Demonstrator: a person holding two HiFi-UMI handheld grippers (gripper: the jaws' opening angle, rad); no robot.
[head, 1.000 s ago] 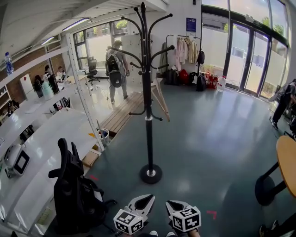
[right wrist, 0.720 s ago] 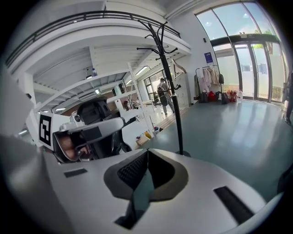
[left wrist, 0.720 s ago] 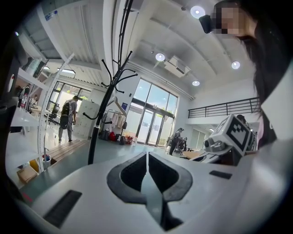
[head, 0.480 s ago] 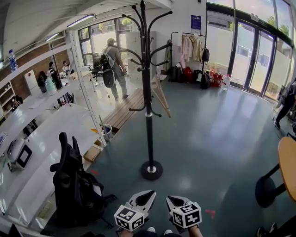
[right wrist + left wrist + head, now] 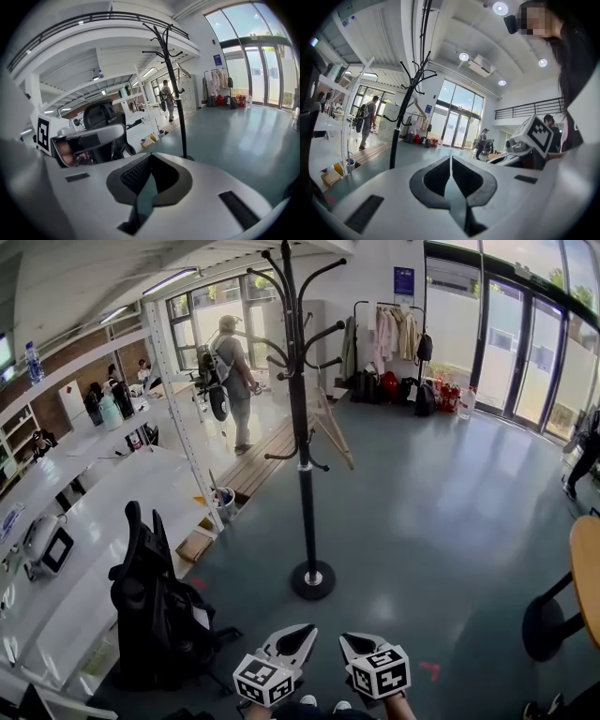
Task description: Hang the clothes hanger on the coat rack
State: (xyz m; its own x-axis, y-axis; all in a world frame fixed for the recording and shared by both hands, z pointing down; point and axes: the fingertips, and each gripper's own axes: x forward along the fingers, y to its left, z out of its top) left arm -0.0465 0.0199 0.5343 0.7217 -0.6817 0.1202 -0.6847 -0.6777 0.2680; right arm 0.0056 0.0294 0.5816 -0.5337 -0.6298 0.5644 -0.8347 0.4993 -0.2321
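Compared with a second ago, the head view has shifted slightly, so the coat rack now sits a touch further right and higher in the picture, and the person with a backpack in the far left has taken a step beside the white surface. Both grippers hang at the near edge of that view much as before, side by side and just apart, pointing out over the grey floor toward the rack. The left gripper has its jaws pressed together with nothing between them, and the right gripper likewise has its jaws closed on nothing. The coat rack is a tall black pole standing upright on a round base, with curved hooks branching out near its top; it stands alone on the floor straight beyond the two grippers, well apart from them. To the near left, a black office chair stands against a long white surface that runs away toward the far left. A wooden bench lies on the floor behind the rack. At the far wall, clothes hang on a garment rail, with bags below it, next to tall glass doors on the right. A round wooden table shows at the right edge.
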